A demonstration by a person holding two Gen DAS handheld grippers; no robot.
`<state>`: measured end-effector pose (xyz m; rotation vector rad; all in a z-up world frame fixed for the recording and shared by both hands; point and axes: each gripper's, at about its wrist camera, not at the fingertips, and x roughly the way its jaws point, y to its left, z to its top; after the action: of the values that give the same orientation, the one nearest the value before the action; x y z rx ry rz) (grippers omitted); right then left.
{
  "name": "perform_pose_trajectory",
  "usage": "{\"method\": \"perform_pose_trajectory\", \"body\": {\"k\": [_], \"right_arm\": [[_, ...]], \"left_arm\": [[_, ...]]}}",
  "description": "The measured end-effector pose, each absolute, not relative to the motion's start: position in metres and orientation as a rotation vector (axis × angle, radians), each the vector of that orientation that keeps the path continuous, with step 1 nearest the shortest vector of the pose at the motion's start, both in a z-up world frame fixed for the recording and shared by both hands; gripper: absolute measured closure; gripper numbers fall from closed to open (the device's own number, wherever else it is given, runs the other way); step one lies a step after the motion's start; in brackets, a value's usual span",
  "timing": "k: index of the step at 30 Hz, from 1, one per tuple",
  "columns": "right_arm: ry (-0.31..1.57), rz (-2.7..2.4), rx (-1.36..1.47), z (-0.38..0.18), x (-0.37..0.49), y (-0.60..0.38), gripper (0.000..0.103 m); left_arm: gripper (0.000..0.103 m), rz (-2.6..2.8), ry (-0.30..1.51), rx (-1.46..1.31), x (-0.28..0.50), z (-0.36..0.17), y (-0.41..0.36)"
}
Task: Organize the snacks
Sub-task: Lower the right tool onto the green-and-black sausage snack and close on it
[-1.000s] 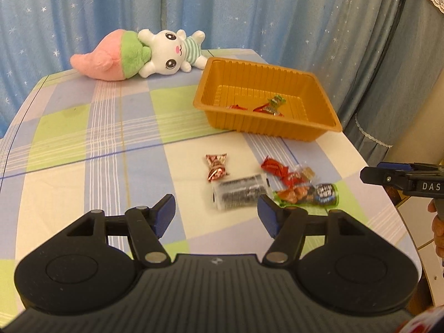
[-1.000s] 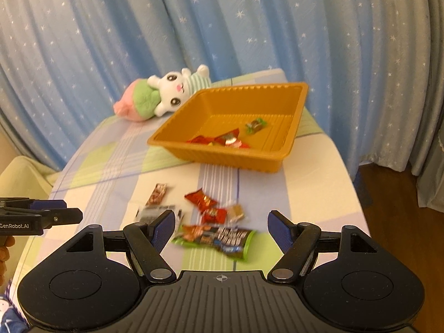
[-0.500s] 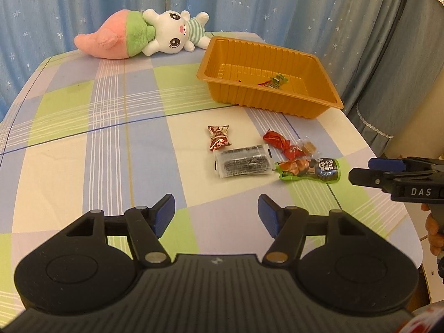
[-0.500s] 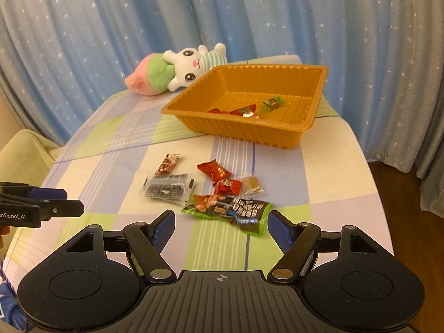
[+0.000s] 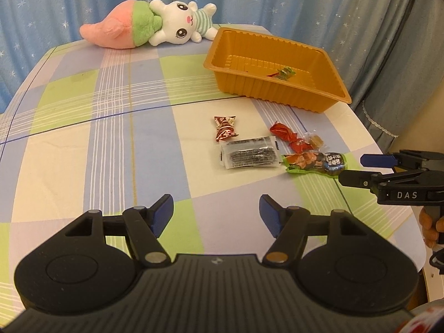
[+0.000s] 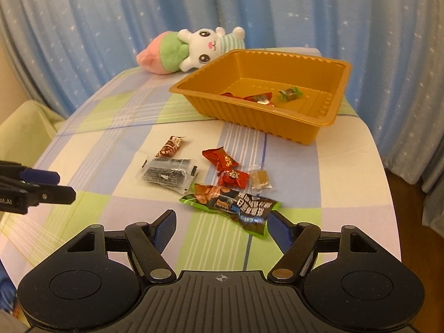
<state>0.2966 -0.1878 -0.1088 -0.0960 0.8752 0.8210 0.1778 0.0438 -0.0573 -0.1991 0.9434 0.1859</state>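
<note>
- Curtain of blue starred cloth hangs behind the checked table [image 5: 116, 127]; a plush rabbit [image 5: 149, 25] lies at the table's far left edge, well apart from the snacks.
- Left gripper [image 5: 216, 212] hovers above the near table with its fingers spread wide and nothing between them; the loose snacks lie ahead of it and a little to its right.
- The loose cluster runs left to right: a brown-red candy [image 5: 225, 128], a clear packet with dark contents [image 5: 249, 156] just below it, a red twist candy [image 5: 283, 131] with a second red candy [image 5: 299, 145] touching it, a small tan caramel [image 5: 316, 140], and a green snack bag [image 5: 315, 162] nearest the front edge.
- The orange tray [image 6: 313, 136] sits beyond the cluster toward the far right and already holds a few wrapped candies [image 6: 259, 98], so the sorting looks partly done, with six pieces left outside.
- Right gripper [image 6: 220, 226] is also spread and empty, low over the table, with the green bag's near end lying between its fingertips.
- The step in hand looks like the approach to the green bag; next the right fingers would need to drop around the bag and close on it without crushing it, then carry it over the tray's wall.
</note>
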Motion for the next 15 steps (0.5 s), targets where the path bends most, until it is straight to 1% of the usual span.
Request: {"method": "perform_pose_trajectory", "body": {"k": [1, 4, 5, 9, 13, 15], "right_arm": [[0.872, 0.829, -0.109, -0.110, 0.299, -0.186, 0.030], [0.873, 0.854, -0.138, -0.114, 0.309, -0.180, 0.042], [0.877, 0.862, -0.144, -0.116, 0.312, -0.178, 0.044], [0.882, 0.888, -0.168, -0.122, 0.327, -0.171, 0.048], [0.886, 0.923, -0.192, -0.127, 0.338, -0.162, 0.056], [0.888, 0.941, -0.205, -0.130, 0.343, -0.158, 0.058]], "left_arm": [[0.037, 0.189, 0.945, -0.202, 0.178, -0.058, 0.045], [0.037, 0.198, 0.951, -0.210, 0.180, -0.059, 0.048], [0.037, 0.202, 0.953, -0.213, 0.181, -0.060, 0.049], [0.037, 0.221, 0.960, -0.224, 0.182, -0.062, 0.053], [0.037, 0.239, 0.967, -0.231, 0.182, -0.063, 0.055], [0.037, 0.248, 0.970, -0.238, 0.182, -0.064, 0.057]]}}
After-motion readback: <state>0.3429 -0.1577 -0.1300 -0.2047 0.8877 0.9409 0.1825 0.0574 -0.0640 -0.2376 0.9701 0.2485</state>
